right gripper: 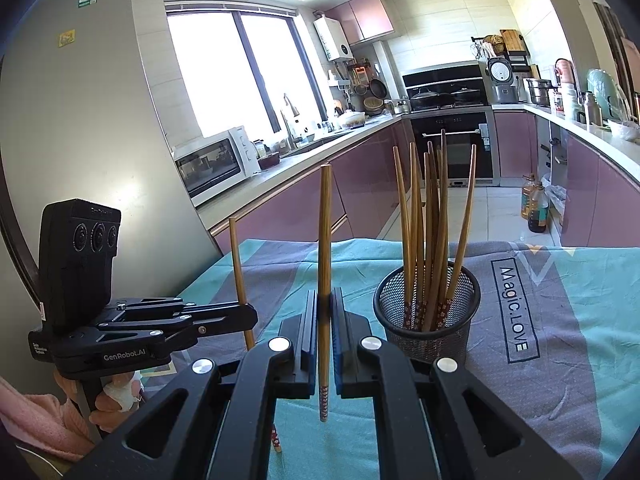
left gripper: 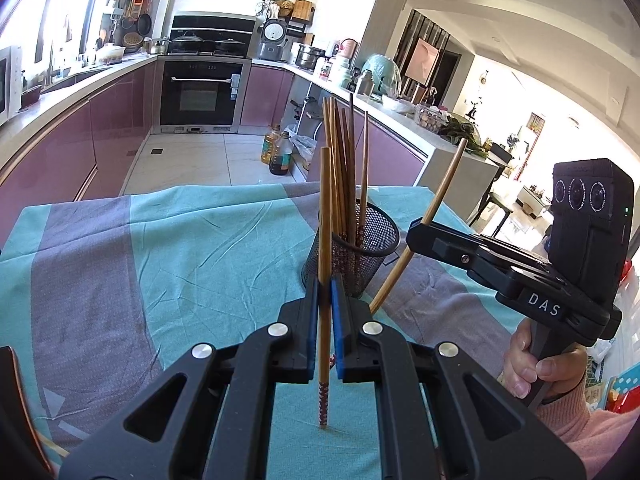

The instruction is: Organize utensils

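Both tongs were clamped: left tongs (left gripper: 325, 292) gripped one upright brown wooden chopstick (left gripper: 325, 216), right tongs (right gripper: 325, 304) another (right gripper: 325, 240). Just beyond stood the black mesh cup (right gripper: 428, 312) of chopsticks (right gripper: 430, 216) on the teal-and-grey clothed bench (left gripper: 180, 248).

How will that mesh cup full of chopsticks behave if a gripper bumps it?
The mesh cup looks light, and the chopsticks stand far above its rim, so it probably tips easily. On the wrinkled cloth it may catch rather than slide. The sticks lean loosely and would likely shift.
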Available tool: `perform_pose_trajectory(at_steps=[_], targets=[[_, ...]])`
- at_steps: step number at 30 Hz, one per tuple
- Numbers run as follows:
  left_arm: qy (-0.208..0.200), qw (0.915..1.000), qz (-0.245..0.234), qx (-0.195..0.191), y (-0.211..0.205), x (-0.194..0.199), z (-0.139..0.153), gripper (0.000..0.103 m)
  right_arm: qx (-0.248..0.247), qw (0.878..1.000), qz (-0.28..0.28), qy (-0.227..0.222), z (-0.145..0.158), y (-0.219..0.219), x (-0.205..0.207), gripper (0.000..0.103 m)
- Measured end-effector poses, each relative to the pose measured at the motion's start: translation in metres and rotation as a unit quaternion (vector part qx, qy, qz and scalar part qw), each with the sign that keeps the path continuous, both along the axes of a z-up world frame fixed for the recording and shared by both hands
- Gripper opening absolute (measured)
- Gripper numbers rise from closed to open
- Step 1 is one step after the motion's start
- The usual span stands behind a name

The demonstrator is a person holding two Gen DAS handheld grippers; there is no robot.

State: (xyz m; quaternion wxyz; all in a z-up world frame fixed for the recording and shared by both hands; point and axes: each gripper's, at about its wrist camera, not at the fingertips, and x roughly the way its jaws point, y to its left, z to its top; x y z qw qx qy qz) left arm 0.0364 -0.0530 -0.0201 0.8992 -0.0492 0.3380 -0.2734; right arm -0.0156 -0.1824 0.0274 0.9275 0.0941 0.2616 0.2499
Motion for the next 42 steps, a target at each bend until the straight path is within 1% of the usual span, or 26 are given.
perform_pose_trajectory(at_steps=[42], targets=[[-0.017,0.9998,0.005,0.003,-0.0023,0.0004,0.0055,0.007,-0.002,1.0,-0.009,-0.01,0.0081,-0.0022,-0.0052,0.005]])
